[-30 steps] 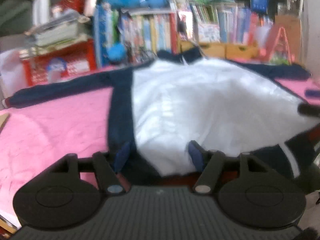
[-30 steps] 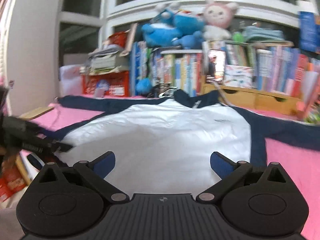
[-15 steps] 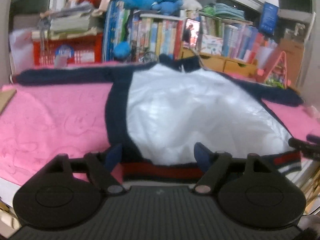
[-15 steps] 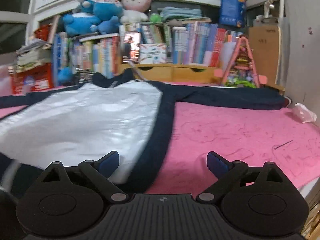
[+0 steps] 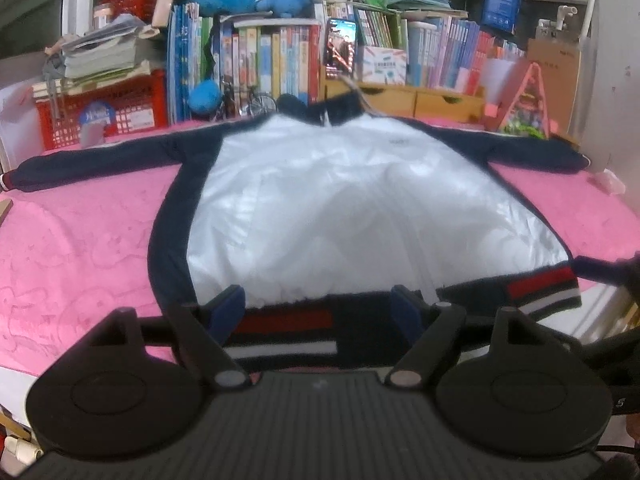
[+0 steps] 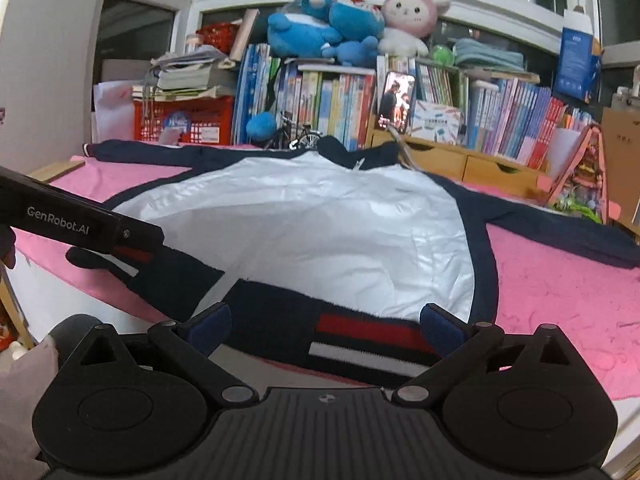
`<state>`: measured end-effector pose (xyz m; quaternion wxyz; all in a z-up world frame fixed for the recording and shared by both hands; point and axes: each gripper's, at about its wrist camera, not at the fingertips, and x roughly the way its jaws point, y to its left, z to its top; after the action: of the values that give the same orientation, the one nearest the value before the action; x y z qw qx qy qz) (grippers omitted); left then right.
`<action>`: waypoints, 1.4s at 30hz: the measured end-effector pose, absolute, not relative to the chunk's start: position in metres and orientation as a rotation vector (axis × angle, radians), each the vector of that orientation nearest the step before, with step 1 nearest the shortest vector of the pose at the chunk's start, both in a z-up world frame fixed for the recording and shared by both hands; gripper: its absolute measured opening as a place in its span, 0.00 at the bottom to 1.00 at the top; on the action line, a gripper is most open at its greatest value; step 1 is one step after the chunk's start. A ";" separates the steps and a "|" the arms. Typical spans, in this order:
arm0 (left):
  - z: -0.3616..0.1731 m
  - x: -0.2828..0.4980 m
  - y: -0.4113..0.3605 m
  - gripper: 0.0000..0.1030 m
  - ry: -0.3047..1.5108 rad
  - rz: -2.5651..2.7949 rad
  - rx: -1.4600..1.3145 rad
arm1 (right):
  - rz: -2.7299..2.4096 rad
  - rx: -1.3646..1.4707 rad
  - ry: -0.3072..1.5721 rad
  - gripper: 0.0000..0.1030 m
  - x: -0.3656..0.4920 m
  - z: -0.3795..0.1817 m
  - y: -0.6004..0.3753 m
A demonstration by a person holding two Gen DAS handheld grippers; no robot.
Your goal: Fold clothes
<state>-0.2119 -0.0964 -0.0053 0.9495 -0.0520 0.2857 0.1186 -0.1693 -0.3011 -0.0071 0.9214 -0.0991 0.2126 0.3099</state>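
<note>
A white jacket (image 5: 340, 208) with navy sleeves and a navy hem striped red and white lies spread flat, sleeves out, on a pink blanket (image 5: 80, 240). My left gripper (image 5: 316, 312) is open just in front of the left half of the hem (image 5: 284, 324), nothing pinched between its blue pads. My right gripper (image 6: 324, 326) is open too, low over the right half of the hem (image 6: 368, 336). In the right wrist view the left gripper (image 6: 80, 228) reaches in from the left over the hem's corner. The right gripper (image 5: 604, 272) shows at the right edge of the left wrist view.
Behind the blanket stand rows of books (image 6: 320, 104), a red crate (image 6: 188, 120), wooden drawers (image 6: 472, 164), a propped phone (image 6: 396, 100) and plush toys (image 6: 320, 28). The blanket's front edge drops off just below the hem. A hand (image 6: 6, 252) holds the left gripper.
The left gripper has drawn back from the jacket and the hem now lies flat in front of it. The right gripper has swung from the jacket's right side to face its hem.
</note>
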 end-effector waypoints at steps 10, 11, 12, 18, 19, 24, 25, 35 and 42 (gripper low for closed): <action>-0.009 -0.209 -0.096 0.77 0.604 0.247 -0.114 | 0.619 -0.192 0.496 0.99 -0.169 -0.014 -0.294; -0.008 -0.208 -0.096 0.77 0.606 0.245 -0.112 | 0.614 -0.188 0.502 0.99 -0.168 -0.015 -0.294; -0.007 -0.207 -0.095 0.77 0.607 0.243 -0.103 | 0.612 -0.187 0.508 0.99 -0.166 -0.014 -0.294; 0.017 -0.190 -0.082 0.77 0.573 0.193 -0.077 | 0.591 -0.211 0.479 0.99 -0.146 -0.002 -0.295; 0.022 -0.185 -0.078 0.78 0.564 0.187 -0.079 | 0.585 -0.214 0.468 0.99 -0.140 0.000 -0.296; 0.036 -0.156 -0.050 0.80 0.545 0.198 -0.107 | 0.498 -0.181 0.428 1.00 -0.092 0.009 -0.315; 0.036 -0.151 -0.043 0.80 0.547 0.213 -0.115 | 0.475 -0.165 0.424 1.00 -0.080 0.009 -0.322; 0.026 -0.087 -0.002 0.81 0.595 0.351 -0.136 | 0.067 0.075 0.458 1.00 0.080 0.005 -0.424; 0.012 -0.053 0.028 0.81 0.614 0.417 -0.260 | -0.074 0.226 0.498 1.00 0.195 -0.011 -0.473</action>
<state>-0.0528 0.0282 0.0118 0.9236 -0.1266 0.2993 0.2033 0.1949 -0.4726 -0.0112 0.9622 0.1113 0.2457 -0.0365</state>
